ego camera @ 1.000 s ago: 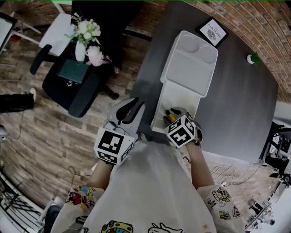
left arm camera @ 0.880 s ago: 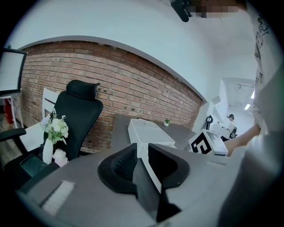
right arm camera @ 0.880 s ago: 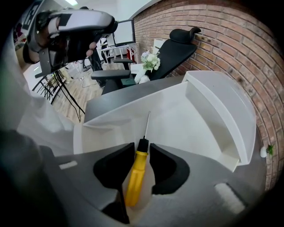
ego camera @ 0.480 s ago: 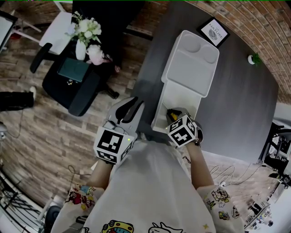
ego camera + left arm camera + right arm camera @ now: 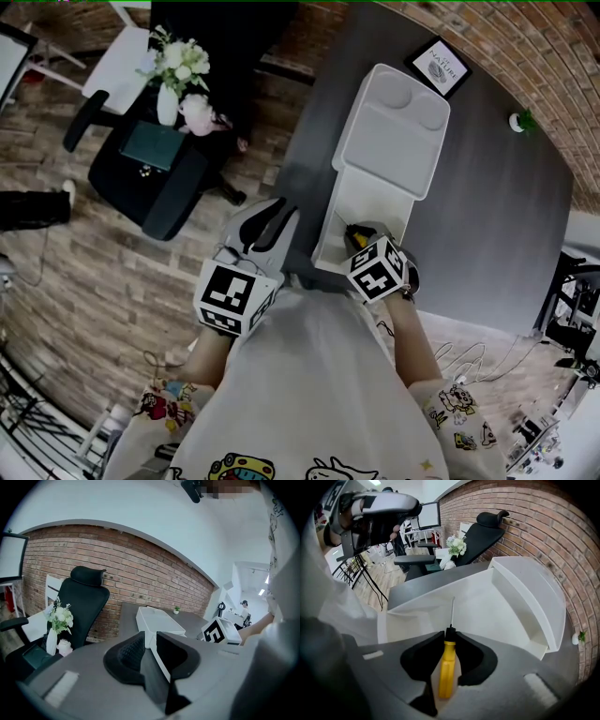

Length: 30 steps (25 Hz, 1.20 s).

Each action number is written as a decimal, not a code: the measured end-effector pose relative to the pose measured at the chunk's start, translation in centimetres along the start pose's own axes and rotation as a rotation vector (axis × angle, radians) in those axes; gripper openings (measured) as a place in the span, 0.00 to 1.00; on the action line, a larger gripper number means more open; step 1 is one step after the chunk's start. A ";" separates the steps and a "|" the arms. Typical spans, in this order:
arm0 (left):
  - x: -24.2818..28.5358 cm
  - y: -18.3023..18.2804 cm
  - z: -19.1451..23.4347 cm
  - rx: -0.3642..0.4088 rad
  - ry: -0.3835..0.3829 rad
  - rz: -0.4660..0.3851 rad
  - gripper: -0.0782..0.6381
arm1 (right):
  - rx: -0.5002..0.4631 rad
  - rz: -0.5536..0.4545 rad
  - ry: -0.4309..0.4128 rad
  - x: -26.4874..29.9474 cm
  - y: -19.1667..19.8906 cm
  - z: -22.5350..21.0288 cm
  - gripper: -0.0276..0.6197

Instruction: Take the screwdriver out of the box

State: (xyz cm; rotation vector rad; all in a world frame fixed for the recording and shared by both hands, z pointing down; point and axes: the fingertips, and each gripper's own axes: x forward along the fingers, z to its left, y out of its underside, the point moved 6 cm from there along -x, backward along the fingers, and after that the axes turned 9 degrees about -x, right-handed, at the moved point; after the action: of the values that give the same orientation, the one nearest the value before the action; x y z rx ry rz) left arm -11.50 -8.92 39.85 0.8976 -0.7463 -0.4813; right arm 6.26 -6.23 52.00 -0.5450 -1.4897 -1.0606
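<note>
A yellow-handled screwdriver (image 5: 446,667) with a thin metal shaft lies between the jaws of my right gripper (image 5: 450,639), pointing into the open white box (image 5: 487,606). Those jaws have just been closing and now press on the handle. In the head view the right gripper (image 5: 361,236) points steeply down into the near end of the box (image 5: 375,192), and a bit of the yellow screwdriver (image 5: 353,234) shows by its marker cube. My left gripper (image 5: 279,214) hovers left of the box at the table's edge, with a narrow gap and nothing between its jaws (image 5: 150,641).
The box's lid (image 5: 394,127) lies flat behind it on the dark grey table (image 5: 487,216). A framed card (image 5: 439,64) and a tiny plant (image 5: 521,120) stand at the far end. A black office chair (image 5: 150,178) and a flower vase (image 5: 180,70) are on the left.
The screwdriver's yellow handle, plainly seen in the box a second ago, is now mostly covered by my right gripper. Neither hand has moved.
</note>
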 end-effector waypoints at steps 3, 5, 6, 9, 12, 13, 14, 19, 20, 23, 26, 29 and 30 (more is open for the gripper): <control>0.0 -0.1 -0.1 0.004 0.000 -0.006 0.22 | 0.003 -0.009 0.011 -0.3 0.0 -0.2 0.16; 0.0 -0.2 -0.2 0.008 0.000 -0.011 0.22 | 0.003 -0.016 0.022 -0.6 -0.1 -0.4 0.16; -0.1 -0.2 -0.2 0.010 -0.001 -0.013 0.22 | 0.003 -0.021 0.028 -0.8 -0.2 -0.5 0.16; -0.3 -0.4 -0.3 0.015 -0.005 -0.022 0.22 | 0.021 -0.044 0.042 -1.5 -0.5 -0.8 0.16; -0.6 -0.6 -0.5 0.019 -0.007 -0.034 0.22 | 0.043 -0.070 0.061 -2.5 -0.8 -1.3 0.16; -0.6 -0.6 -0.6 0.021 -0.008 -0.037 0.22 | 0.045 -0.078 0.069 -2.8 -0.9 -1.5 0.16; -0.7 -0.7 -0.7 0.022 -0.008 -0.040 0.22 | 0.049 -0.086 0.078 -3.2 -1.0 -1.7 0.16; -0.9 -1.2 -1.2 0.029 -0.005 -0.055 0.22 | 0.079 -0.138 0.126 -5.2 -1.5 -3.0 0.16; -0.9 -1.3 -1.2 0.030 -0.005 -0.059 0.22 | 0.085 -0.147 0.136 -5.6 -1.6 -3.2 0.16; -1.0 -1.8 -1.3 0.035 -0.003 -0.069 0.22 | 0.098 -0.174 0.164 -6.9 -2.0 -3.8 0.16; -1.0 -2.4 -1.5 0.048 0.001 -0.082 0.22 | 0.108 -0.211 0.191 -8.1 -2.3 -4.3 0.16; -0.9 -3.2 -1.7 0.062 0.010 -0.095 0.22 | 0.118 -0.244 0.224 -9.5 -2.6 -4.9 0.16; -0.8 -3.5 -1.7 0.067 0.015 -0.098 0.22 | 0.122 -0.255 0.237 -9.9 -2.7 -5.0 0.16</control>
State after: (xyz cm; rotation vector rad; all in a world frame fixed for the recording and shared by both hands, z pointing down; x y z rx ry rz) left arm -10.95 -9.42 35.98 1.0029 -0.7109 -0.5379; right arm 8.92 -9.52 41.35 -0.1386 -1.4256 -1.1773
